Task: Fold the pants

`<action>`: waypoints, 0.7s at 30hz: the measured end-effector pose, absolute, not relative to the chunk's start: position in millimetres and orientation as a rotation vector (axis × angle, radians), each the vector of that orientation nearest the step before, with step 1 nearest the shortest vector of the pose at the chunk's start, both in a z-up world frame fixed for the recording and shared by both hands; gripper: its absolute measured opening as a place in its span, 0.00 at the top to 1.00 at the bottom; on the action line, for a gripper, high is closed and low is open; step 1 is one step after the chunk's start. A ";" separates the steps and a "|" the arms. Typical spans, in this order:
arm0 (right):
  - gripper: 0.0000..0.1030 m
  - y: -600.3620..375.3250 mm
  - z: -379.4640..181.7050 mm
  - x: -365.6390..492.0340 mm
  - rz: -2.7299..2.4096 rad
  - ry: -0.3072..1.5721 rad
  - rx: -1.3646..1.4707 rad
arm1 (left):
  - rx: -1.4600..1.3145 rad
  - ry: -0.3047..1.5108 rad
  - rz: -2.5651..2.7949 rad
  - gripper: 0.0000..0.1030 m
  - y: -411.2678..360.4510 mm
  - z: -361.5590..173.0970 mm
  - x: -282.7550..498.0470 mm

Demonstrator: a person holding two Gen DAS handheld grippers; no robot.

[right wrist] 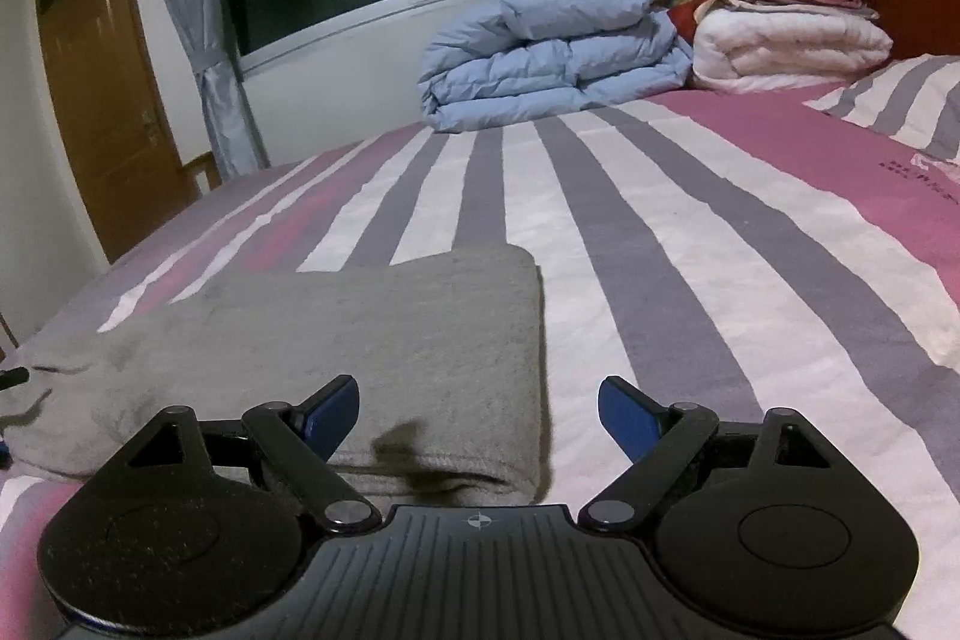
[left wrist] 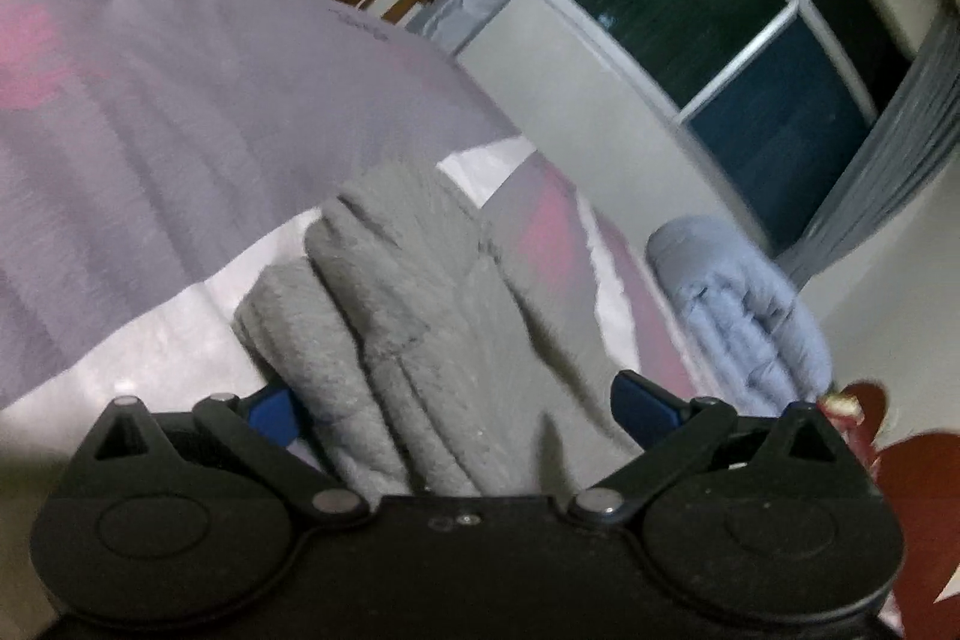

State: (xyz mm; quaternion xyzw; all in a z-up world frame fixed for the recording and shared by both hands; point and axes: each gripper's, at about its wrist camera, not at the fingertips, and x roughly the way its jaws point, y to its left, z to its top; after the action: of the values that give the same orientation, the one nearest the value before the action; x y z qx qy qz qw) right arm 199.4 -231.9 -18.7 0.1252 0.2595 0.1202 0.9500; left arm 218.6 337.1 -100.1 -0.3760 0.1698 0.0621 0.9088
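The grey pants (right wrist: 360,334) lie folded flat on the striped bedspread (right wrist: 690,232), just ahead of my right gripper (right wrist: 480,412). Its jaws are wide open and empty, and its blue fingertips (right wrist: 624,415) hover over the near right corner of the pants. In the tilted, blurred left wrist view, bunched grey pants fabric (left wrist: 420,328) fills the space between the open jaws of my left gripper (left wrist: 456,412). The fabric runs down into the gripper's body, and the fingers (left wrist: 642,406) stand apart on each side of it.
A folded blue duvet (right wrist: 552,52) and a white quilt (right wrist: 792,46) with folded cloths on top sit at the head of the bed. A window with grey curtains (right wrist: 186,28) and a wooden door (right wrist: 102,100) stand beyond the bed.
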 end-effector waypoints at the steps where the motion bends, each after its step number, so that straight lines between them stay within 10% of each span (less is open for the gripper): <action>1: 0.16 -233.1 -18.7 199.7 0.240 0.525 0.262 | -0.790 0.332 0.119 0.08 338.0 -101.2 214.1; 4: 0.16 -238.7 -20.5 201.8 0.220 0.536 0.294 | -0.803 0.332 0.115 0.19 338.6 -101.6 211.9; 6: 0.16 -243.2 -20.3 202.8 0.205 0.539 0.310 | -0.801 0.396 0.185 0.77 342.0 -100.7 216.2; 21: 0.16 -336.6 14.0 192.7 0.144 0.508 0.467 | -0.415 0.283 -0.078 0.80 194.8 7.4 235.3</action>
State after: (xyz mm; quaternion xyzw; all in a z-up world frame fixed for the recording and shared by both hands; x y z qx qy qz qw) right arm 192.7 -336.6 14.0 0.2287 0.2490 0.0706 0.9384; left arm 235.3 194.8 7.4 -0.2054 0.1400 -0.0387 0.9678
